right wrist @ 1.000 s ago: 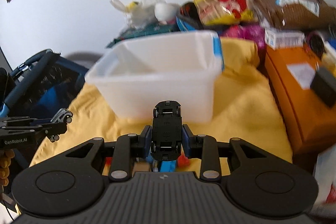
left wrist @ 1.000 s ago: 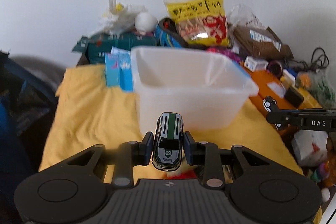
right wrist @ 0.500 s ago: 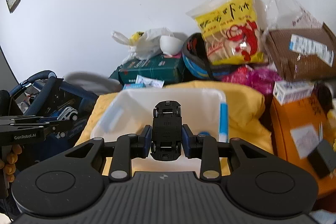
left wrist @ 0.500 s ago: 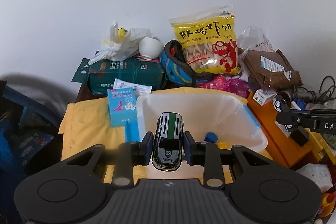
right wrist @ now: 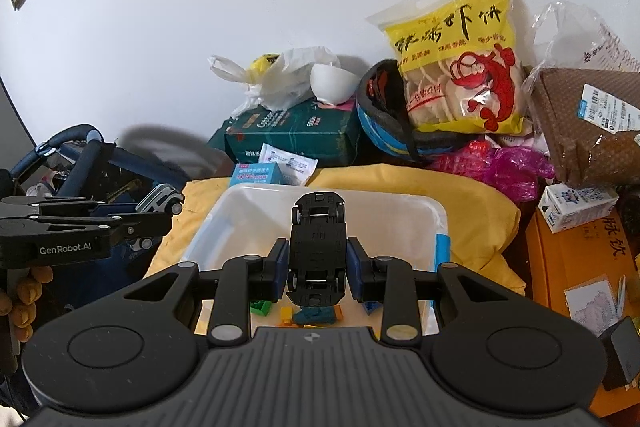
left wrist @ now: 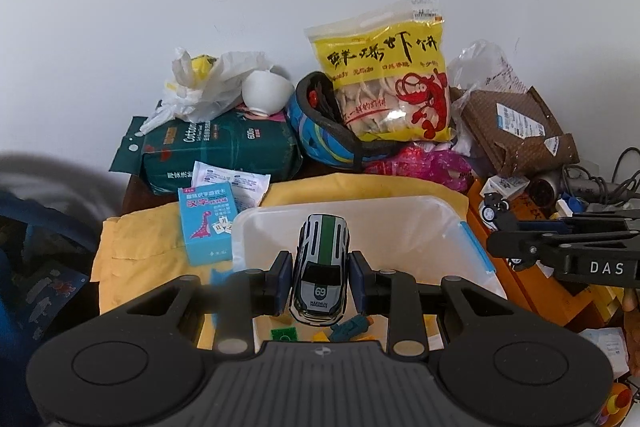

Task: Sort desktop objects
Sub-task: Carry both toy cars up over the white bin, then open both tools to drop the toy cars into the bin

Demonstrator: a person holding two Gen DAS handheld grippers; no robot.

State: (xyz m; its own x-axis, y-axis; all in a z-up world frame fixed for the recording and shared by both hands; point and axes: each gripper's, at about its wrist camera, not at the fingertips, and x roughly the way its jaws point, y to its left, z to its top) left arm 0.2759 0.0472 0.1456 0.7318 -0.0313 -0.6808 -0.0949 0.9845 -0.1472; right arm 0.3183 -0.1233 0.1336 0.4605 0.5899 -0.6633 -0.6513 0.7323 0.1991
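Yellow cloth (left wrist: 136,243) | bin (left wrist: 400,215): maybe toy blocks (right wrist: 262,307) | both grippers clamp toy cars (left wrist: 320,267)

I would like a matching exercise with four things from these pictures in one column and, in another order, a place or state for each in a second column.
Things:
1. striped toy car
2. black toy car
3. white bowl
4. prawn cracker bag

Places or states:
A. upside down in the right gripper
B. leaning on the wall
C. on the green package
D. roof up in the left gripper

Pairs: 1-D, 2-A, 3-C, 4-B
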